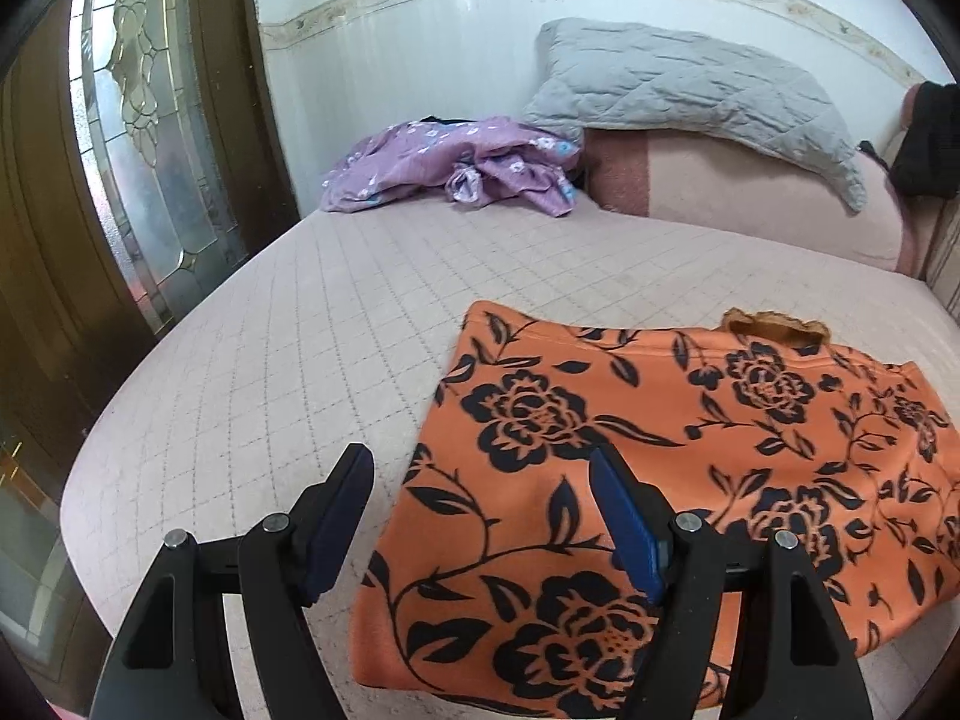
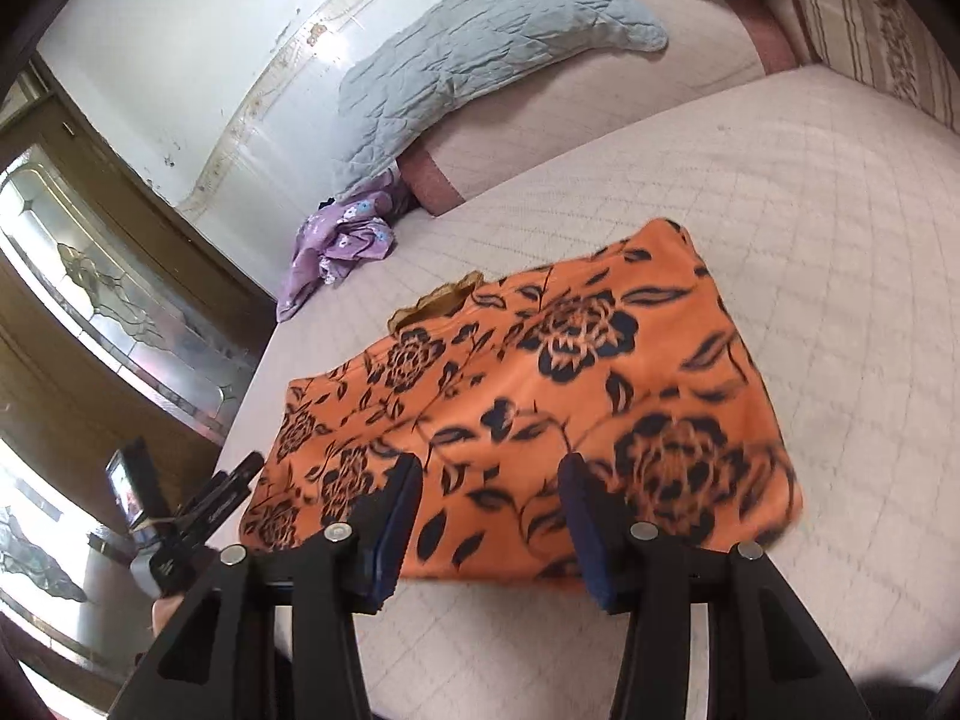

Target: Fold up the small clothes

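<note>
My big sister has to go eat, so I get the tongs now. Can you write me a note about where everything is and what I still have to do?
Left tongs: open, holding nothing, above the near left edge of the orange flowered garment.
Right tongs: open, holding nothing, above its near edge.
The orange garment lies flat on the quilted bed cover as a neat rectangle, so it looks partly folded; how many folds are done cannot be told.
The purple flowered garment sits crumpled at the far side, by the grey pillow.
Left to do: probably finish the orange one, then fold the purple one.
</note>
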`<state>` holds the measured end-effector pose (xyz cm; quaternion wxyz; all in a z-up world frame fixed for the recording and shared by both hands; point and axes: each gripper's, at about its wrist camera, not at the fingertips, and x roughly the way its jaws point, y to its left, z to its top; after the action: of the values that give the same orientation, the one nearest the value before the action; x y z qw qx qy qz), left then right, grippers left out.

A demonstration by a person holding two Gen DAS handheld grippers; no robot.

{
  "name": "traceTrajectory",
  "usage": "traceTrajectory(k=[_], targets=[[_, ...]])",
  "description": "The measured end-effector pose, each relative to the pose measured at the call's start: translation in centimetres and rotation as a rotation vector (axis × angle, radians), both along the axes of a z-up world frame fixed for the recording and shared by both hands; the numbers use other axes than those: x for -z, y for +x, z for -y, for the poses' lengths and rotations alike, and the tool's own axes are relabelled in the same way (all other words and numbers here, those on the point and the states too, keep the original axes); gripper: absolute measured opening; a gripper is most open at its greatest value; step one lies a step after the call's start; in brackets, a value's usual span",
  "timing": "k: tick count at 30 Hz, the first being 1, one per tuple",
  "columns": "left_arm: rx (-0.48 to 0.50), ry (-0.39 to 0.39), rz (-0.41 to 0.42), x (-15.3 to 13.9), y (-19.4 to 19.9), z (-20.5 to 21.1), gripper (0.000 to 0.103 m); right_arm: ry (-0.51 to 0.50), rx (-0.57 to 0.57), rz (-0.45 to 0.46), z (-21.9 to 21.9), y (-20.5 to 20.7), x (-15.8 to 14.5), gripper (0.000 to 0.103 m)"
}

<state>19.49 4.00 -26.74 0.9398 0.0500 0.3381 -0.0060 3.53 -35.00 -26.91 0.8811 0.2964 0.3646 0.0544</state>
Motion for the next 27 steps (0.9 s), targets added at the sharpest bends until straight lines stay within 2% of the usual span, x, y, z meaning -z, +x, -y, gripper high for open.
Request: traceTrajectory(k=[6, 15, 21, 27], targets=[[0.018, -0.009, 0.012, -0.3, -0.7, 0.4, 0.075, 0.056, -0.015, -0.03, -0.8, -1.7, 1.2, 0.053], [0.013, -0.053, 0.01, -0.8, -0.8, -0.3, 0.075, 0.107, -0.051, 0.006, -1.5, -1.2, 1.5, 0.053], [0.031, -0.072, 0.002, -0.9, -1.0, 0.0, 0.075, 0.101, -0.052, 0.017, -1.7, -0.8, 1.4, 0.053], [0.037, -0.082, -0.008, -0.8, -1.1, 0.2, 0.079, 0.103, -0.038, 0.02, -1.6, -0.6, 1.5, 0.058]])
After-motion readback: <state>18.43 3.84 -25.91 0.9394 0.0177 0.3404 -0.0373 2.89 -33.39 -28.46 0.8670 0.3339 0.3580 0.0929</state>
